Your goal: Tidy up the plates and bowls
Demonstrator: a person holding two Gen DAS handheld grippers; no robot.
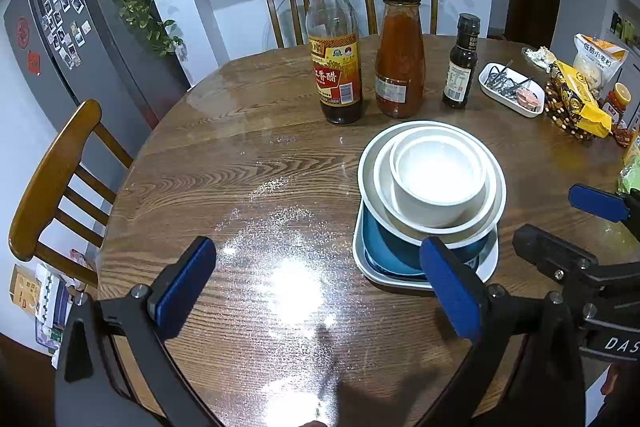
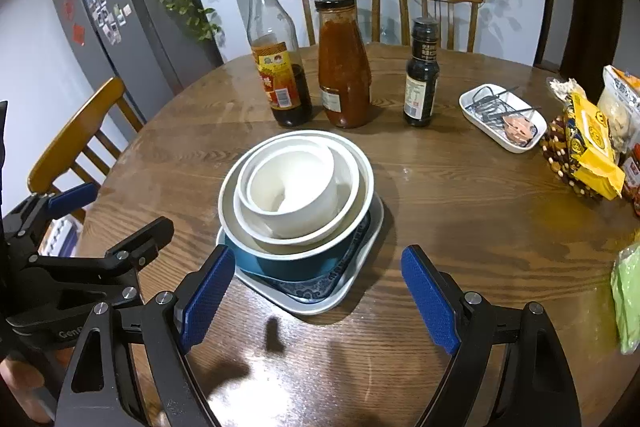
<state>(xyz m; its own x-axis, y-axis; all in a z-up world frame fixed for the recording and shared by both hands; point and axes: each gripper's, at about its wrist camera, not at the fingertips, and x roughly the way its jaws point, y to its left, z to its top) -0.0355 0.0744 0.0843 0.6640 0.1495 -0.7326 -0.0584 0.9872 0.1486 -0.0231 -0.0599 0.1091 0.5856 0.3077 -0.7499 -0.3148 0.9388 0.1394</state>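
Note:
A nested stack stands on the round wooden table [image 1: 248, 187] [image 2: 460, 195]. At its base is a white square plate [image 1: 370, 269] [image 2: 320, 301] with a blue patterned dish in it. On that sits a blue bowl [image 1: 390, 255] [image 2: 292, 263] with a white inside, then a white bowl [image 1: 400, 215] [image 2: 288, 239], and on top a small white bowl [image 1: 438, 183] [image 2: 296, 191]. My left gripper [image 1: 324, 287] is open over bare table, left of the stack. My right gripper [image 2: 320, 301] is open in front of the stack, with nothing between its fingers.
Behind the stack stand a vinegar bottle [image 1: 334, 43] [image 2: 276, 55], a red sauce jar [image 1: 400, 55] [image 2: 344, 63] and a small dark bottle [image 1: 462, 63] [image 2: 421, 75]. A white dish of clips [image 1: 512, 89] [image 2: 502, 117] and snack bags [image 2: 592, 143] lie at right. Chairs ring the table.

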